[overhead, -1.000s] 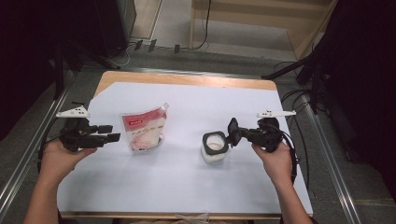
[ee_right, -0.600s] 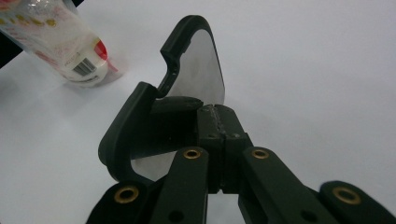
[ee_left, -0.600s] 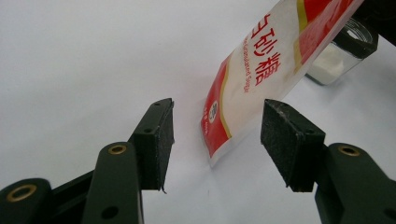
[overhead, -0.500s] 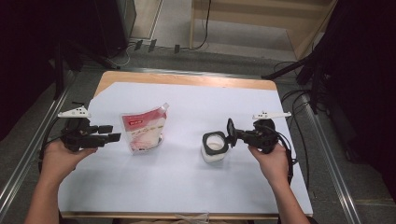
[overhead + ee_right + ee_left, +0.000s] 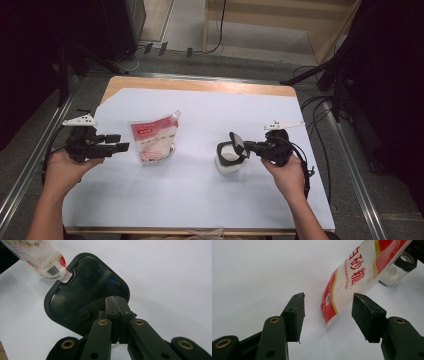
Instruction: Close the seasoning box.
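On the left, my left gripper (image 5: 117,147) rests in my hand just above the white surface (image 5: 165,200), its jaws open and empty, aimed at the sugar pouch (image 5: 152,140), which is near but apart from them. In the left gripper view the bottom corner of the pouch (image 5: 352,285) is between the two pads but farther ahead, not touched.

The pouch stands near the middle-left, leaning a little. Its long axis goes from the base up to the cut spout corner, which points up and to the right, toward the jar.

On the right, my right gripper (image 5: 246,146) has its jaws closed on the black lid (image 5: 85,290), hinged up over the open glass jar (image 5: 229,162).

I think the pouch can fall if I pinch only its corner, and sugar can spill from the spout. Also the jar may slide if I pull the lid sideways.
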